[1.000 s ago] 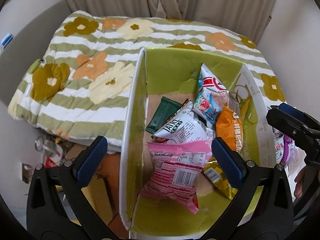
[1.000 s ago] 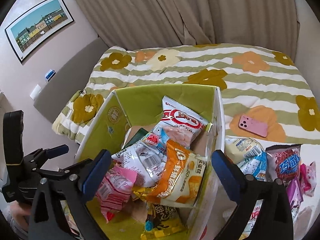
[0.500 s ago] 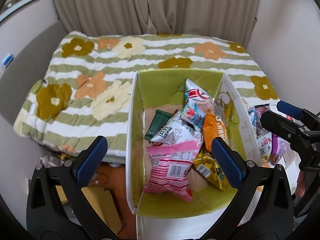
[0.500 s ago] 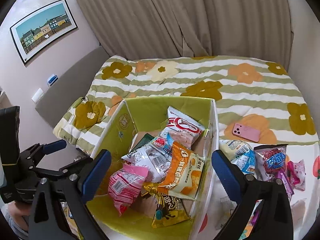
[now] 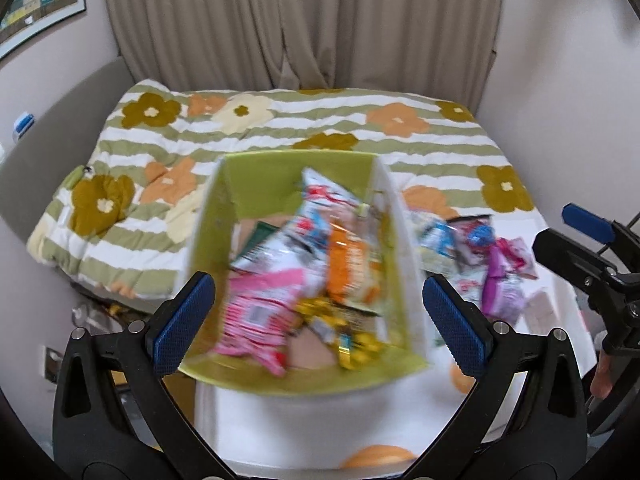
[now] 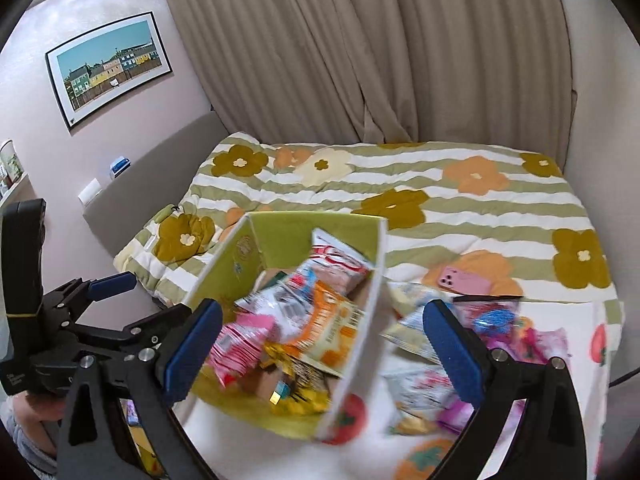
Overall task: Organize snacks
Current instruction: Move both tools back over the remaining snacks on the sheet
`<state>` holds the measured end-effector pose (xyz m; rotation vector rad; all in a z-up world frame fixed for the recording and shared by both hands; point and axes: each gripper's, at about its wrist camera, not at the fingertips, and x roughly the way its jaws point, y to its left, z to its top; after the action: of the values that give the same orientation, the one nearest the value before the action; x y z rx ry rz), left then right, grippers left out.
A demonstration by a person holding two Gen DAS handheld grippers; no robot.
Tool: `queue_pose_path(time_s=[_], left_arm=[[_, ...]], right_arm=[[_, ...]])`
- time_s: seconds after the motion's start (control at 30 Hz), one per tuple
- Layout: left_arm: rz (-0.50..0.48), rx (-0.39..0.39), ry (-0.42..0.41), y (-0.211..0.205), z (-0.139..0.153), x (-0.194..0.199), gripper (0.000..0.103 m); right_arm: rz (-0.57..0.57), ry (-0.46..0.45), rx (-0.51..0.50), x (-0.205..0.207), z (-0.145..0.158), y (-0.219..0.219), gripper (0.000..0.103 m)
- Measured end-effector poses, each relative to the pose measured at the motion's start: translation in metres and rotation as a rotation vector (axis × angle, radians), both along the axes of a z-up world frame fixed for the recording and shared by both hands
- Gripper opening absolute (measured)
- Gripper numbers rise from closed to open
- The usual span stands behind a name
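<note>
A green-lined box (image 5: 256,172) (image 6: 280,226) stands on a white cloth and holds several snack packs: a pink pack (image 5: 260,316) (image 6: 240,340), an orange pack (image 5: 348,268) (image 6: 332,320), a white and red pack (image 5: 324,196) (image 6: 336,260). More loose packs (image 5: 480,256) (image 6: 424,384) lie to the right of the box. My left gripper (image 5: 318,318) is open and empty, above the box's near end. My right gripper (image 6: 322,350) is open and empty, above the box's right wall. Both views are blurred.
A bed with a green striped flower quilt (image 5: 280,120) (image 6: 440,184) lies behind the box. A pink phone (image 6: 464,280) rests on it. Curtains (image 6: 360,52) hang behind. A framed picture (image 6: 108,64) hangs on the left wall. The floor drops off left of the box.
Both grippers have pulled back and up from the box, which now looks smaller and lower in both views. Both stay open and empty.
</note>
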<state>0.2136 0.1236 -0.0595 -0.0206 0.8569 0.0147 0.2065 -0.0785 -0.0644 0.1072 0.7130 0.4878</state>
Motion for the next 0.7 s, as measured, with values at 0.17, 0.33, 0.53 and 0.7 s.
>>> queue_pose_path(time_s=[0.17, 0.33, 0.53, 0.7], left_arm=[[-0.042, -0.007, -0.004, -0.062, -0.007, -0.017, 0.103], [-0.100, -0.011, -0.008, -0.126, -0.020, -0.029, 0.103], [-0.177, -0.035, 0.047, -0.183, -0.046, -0.016, 0.103], [-0.251, -0.034, 0.108, -0.218, -0.075, 0.008, 0.103]], right_arm=[[-0.056, -0.029, -0.070, -0.023, -0.001, -0.061, 0.100], [-0.097, -0.009, -0.095, -0.038, -0.015, -0.123, 0.100], [-0.116, 0.041, -0.134, -0.047, -0.044, -0.173, 0.100], [-0.122, 0.100, -0.161, -0.043, -0.081, -0.198, 0.100]])
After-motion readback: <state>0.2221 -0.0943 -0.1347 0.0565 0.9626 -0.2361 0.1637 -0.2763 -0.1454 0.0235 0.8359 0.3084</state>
